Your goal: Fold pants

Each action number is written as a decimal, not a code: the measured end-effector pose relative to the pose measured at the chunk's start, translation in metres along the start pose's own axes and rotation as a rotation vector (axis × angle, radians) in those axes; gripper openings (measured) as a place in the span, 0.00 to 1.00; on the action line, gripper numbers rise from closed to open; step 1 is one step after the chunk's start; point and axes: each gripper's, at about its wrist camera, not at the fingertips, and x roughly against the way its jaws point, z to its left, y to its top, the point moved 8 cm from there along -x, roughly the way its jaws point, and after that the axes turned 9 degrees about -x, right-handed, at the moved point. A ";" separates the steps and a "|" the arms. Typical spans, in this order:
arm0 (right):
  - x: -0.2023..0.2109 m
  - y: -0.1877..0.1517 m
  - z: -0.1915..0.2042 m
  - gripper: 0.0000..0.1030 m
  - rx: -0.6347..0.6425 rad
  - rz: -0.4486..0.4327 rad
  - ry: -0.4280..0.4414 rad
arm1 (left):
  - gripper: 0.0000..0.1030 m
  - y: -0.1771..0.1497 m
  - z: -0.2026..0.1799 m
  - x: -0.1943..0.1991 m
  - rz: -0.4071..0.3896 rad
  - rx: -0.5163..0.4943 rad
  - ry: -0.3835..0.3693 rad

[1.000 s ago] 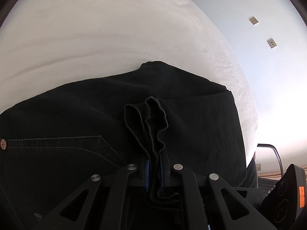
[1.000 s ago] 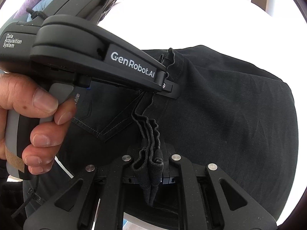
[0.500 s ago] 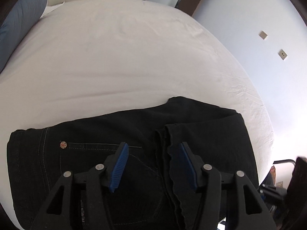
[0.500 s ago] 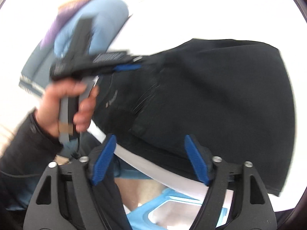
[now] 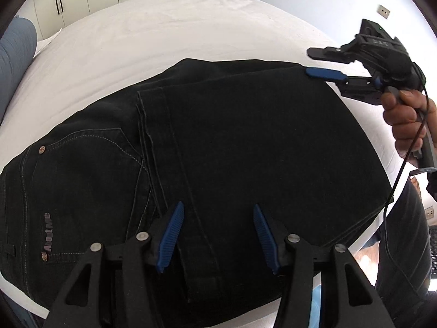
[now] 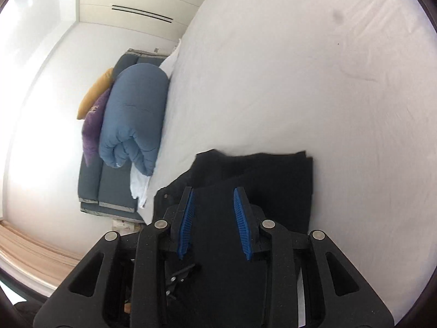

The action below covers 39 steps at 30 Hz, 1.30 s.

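Black jeans (image 5: 232, 150) lay folded on the white bed sheet (image 5: 164, 35) in the left wrist view, leg panel doubled over the pocket side (a small rivet showed near the pocket seam). The left gripper (image 5: 217, 236) hovered above them with its blue pads spread apart, holding nothing. The right gripper (image 5: 325, 64), in the person's right hand (image 5: 407, 120), sat at the jeans' far corner, fingers parted.

From the right wrist view, the right gripper (image 6: 214, 218) stood wide and empty over the jeans (image 6: 273, 183). A rolled blue duvet (image 6: 133, 117) rested beside the bed.
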 end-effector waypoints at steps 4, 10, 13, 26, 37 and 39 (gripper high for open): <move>-0.034 0.018 -0.033 0.23 -0.068 0.063 -0.007 | 0.55 -0.001 0.006 -0.004 0.000 0.021 -0.009; -0.043 -0.055 -0.033 0.24 0.025 0.162 -0.017 | 0.56 -0.005 0.020 -0.006 -0.015 0.011 -0.018; -0.029 -0.117 -0.022 0.24 0.035 0.188 0.008 | 0.56 -0.015 0.014 -0.005 -0.025 0.004 -0.029; 0.027 -0.241 0.018 0.28 0.281 0.298 -0.127 | 0.75 -0.037 0.032 -0.003 -0.051 0.002 -0.051; -0.060 -0.137 0.003 0.11 -0.132 0.111 -0.085 | 0.75 -0.050 0.049 -0.004 -0.083 0.038 -0.047; -0.062 -0.136 -0.004 0.00 -0.193 0.081 -0.091 | 0.75 -0.051 0.050 -0.004 -0.083 0.040 -0.040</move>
